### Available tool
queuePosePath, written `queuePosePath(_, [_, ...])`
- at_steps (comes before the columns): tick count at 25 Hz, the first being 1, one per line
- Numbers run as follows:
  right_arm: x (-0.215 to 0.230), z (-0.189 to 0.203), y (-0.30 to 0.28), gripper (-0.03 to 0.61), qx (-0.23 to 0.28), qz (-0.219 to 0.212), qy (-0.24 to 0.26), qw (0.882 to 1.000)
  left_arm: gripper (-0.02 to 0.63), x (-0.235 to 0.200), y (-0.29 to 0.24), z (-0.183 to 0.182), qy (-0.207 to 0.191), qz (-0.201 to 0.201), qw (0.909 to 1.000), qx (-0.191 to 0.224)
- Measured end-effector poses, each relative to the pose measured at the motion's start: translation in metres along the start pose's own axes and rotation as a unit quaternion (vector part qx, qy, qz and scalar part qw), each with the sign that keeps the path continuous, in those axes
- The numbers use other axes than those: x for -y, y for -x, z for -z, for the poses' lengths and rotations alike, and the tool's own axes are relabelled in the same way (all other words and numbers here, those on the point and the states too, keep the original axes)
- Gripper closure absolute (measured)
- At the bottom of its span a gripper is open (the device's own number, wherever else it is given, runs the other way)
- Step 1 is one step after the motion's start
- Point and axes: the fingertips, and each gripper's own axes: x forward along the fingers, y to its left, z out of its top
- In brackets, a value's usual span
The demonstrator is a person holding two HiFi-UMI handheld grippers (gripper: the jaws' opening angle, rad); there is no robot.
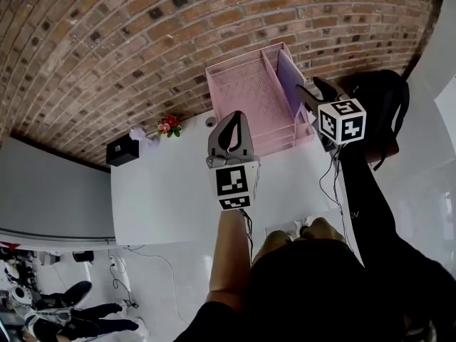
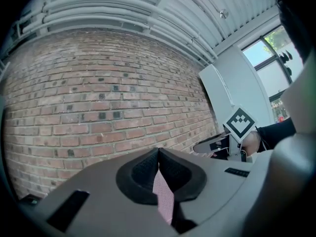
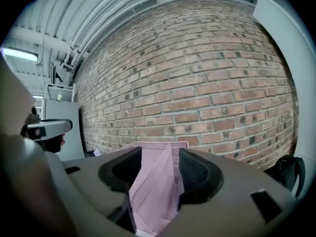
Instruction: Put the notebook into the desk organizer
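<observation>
on the white bench [image 1: 164, 198], a black box [image 1: 122, 149] sits far left with a small flower [image 1: 169, 125] beside it. the left hand-held gripper [image 1: 235, 123] is over the bench in front of the pink mesh organizer [image 1: 246, 95]; its own view shows the jaws closed tip to tip, gripping nothing [image 2: 159, 152]. the lilac notebook [image 1: 288, 73] stands upright in the organizer's right side. the right hand-held gripper [image 1: 308, 85] is just beside it, jaws wide apart [image 3: 160, 154], with the notebook [image 3: 155, 191] showing in the gap, unpressed. a black bag [image 1: 388, 102] lies far right.
</observation>
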Motion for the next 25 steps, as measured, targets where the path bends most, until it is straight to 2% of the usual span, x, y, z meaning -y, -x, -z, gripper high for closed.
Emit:
queuePosePath(12, [-0.078, -0.011, 0.116, 0.336, 0.048, 0.024, 0.008, 0.999, 0.598, -0.004, 0.095, -0.028, -0.010, 0.011, 0.9995, 0.030])
queuePosePath(16, [-0.101, -0.008, 0.144, 0.336, 0.053, 0.023, 0.043, 0.997, 0.598, 0.002, 0.112, -0.034, -0.012, 0.021, 0.9990, 0.037])
queuePosePath(19, [-0.112, -0.002, 0.161, 0.333, 0.058, 0.012, 0.050, 0.997, 0.598, 0.009, 0.122, -0.035, -0.020, 0.032, 0.9986, 0.039])
queuePosePath(25, [-0.122, 0.000, 0.187, 0.331, 0.077, 0.018, 0.064, 0.995, 0.598, 0.010, 0.131, -0.026, -0.020, 0.039, 0.9986, 0.031])
